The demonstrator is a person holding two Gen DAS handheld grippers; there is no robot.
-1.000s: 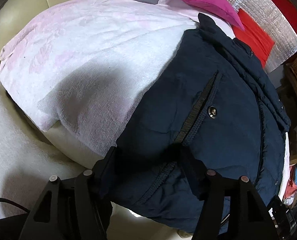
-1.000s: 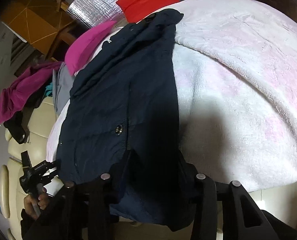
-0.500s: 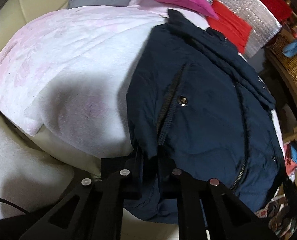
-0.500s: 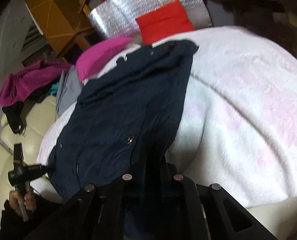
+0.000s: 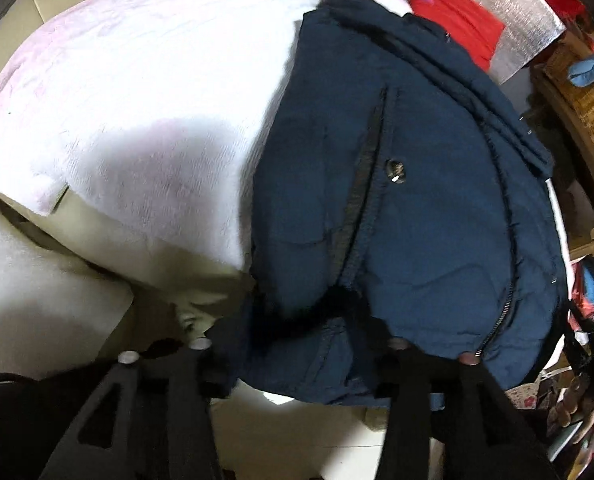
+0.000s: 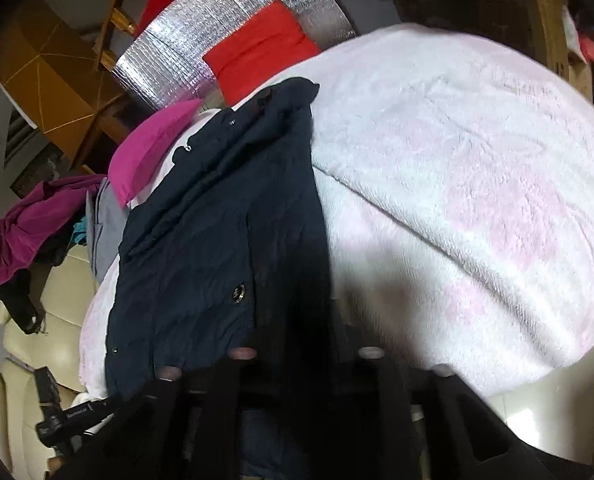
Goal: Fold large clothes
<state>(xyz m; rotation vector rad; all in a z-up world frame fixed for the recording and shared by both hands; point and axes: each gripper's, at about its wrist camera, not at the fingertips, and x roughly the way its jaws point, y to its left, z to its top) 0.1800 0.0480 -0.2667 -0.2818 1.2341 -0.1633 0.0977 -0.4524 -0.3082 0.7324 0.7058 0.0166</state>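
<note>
Jacket: we see a navy jacket (image 5: 417, 208), zipped, snap button showing, lying along one side of a pale pink blanket (image 5: 145, 92).
Basket: a wicker basket (image 5: 589, 108) holds blue cloth.
Edges: the jacket hem overhangs the blanket edge nearest us.
Left gripper (image 5: 297, 354): jaws just opened, hem between, unpinched.
Right gripper (image 6: 303, 354): jaws just opened, jacket edge between.

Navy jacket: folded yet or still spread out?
Partly folded: the navy jacket lies as a narrow strip on the pink blanket, no sleeves spread, hem hanging off the near edge.
</note>
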